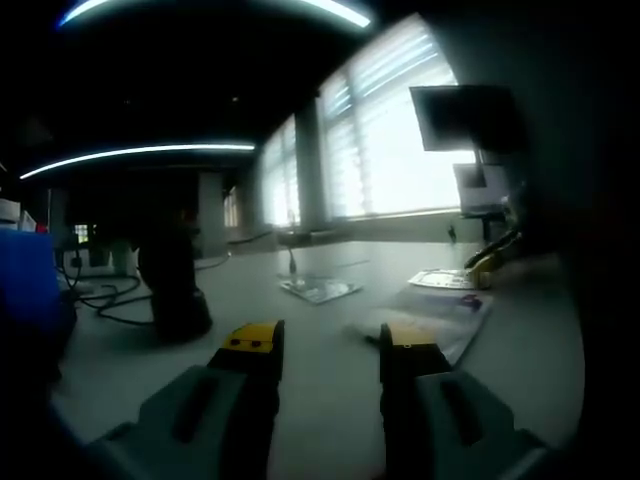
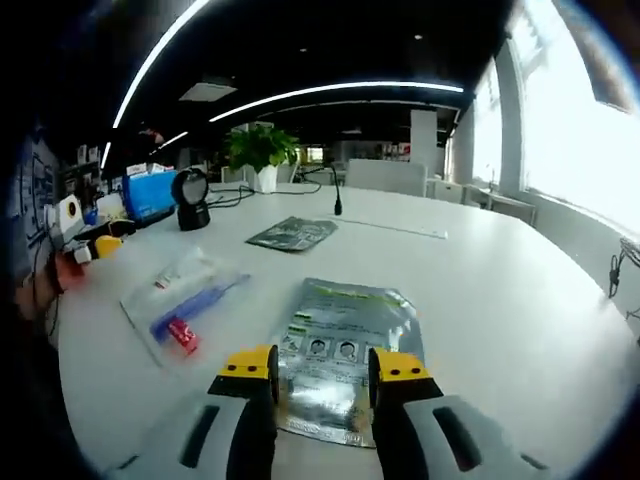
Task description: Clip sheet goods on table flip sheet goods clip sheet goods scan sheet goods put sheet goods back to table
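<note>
White tabletop (image 2: pixel 520 300) spans both views, windows with blinds along one side and ceiling strip lights above. Right gripper view: silver pouch (image 2: pixel 345 345) lies flat on the tabletop, its near edge just ahead of and partly between the yellow tips of the right tool (image 2: pixel 322 372); jaws stand apart, nothing held, not seen touching the pouch. Clear packet (image 2: pixel 185 300) with a blue and red item inside lies flat to the left of the pouch, apart from it. Dark pouch (image 2: pixel 292 233) lies farther back, near a thin upright mic stalk (image 2: pixel 336 195). Black scanner (image 2: pixel 190 200) on its stand sits far left, beside a blue box (image 2: pixel 150 193); potted plant (image 2: pixel 262 152) behind. The other tool's yellow tip (image 2: pixel 105 245) shows at the left edge. Left gripper view, much dimmer: left tool (image 1: pixel 325 355) jaws apart, empty, above bare tabletop (image 1: pixel 320 420). Scanner (image 1: pixel 172 285) left of centre with cables beside it. Flat pouch (image 1: pixel 320 289) lies mid-table; packet (image 1: pixel 440 315) lies to the right, a yellow tool tip (image 1: pixel 487 262) just beyond it
</note>
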Action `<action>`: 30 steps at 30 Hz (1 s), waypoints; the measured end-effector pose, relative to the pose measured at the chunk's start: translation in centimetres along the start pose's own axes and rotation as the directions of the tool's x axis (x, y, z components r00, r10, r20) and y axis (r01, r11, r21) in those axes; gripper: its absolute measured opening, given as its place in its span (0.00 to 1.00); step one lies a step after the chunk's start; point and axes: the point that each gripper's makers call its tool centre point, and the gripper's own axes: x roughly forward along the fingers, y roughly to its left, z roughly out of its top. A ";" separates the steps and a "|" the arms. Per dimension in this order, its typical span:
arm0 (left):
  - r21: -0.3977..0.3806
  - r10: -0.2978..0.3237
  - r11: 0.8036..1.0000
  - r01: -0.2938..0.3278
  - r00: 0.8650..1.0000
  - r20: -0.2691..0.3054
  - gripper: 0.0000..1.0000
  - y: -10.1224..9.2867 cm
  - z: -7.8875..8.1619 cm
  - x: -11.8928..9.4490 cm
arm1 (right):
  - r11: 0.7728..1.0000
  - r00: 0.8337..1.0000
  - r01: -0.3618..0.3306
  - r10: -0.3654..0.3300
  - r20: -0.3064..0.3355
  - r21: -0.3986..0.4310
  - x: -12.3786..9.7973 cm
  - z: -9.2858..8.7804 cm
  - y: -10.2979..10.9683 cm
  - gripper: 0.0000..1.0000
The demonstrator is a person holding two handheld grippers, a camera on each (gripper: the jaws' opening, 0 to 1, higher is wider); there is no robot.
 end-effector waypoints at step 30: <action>0.001 -0.002 1.000 0.002 1.000 -0.021 0.31 0.0 -0.4 0.2 | 0.840 0.862 -0.496 0.444 -0.245 -0.220 4.8 -2.0 -3.5 0.64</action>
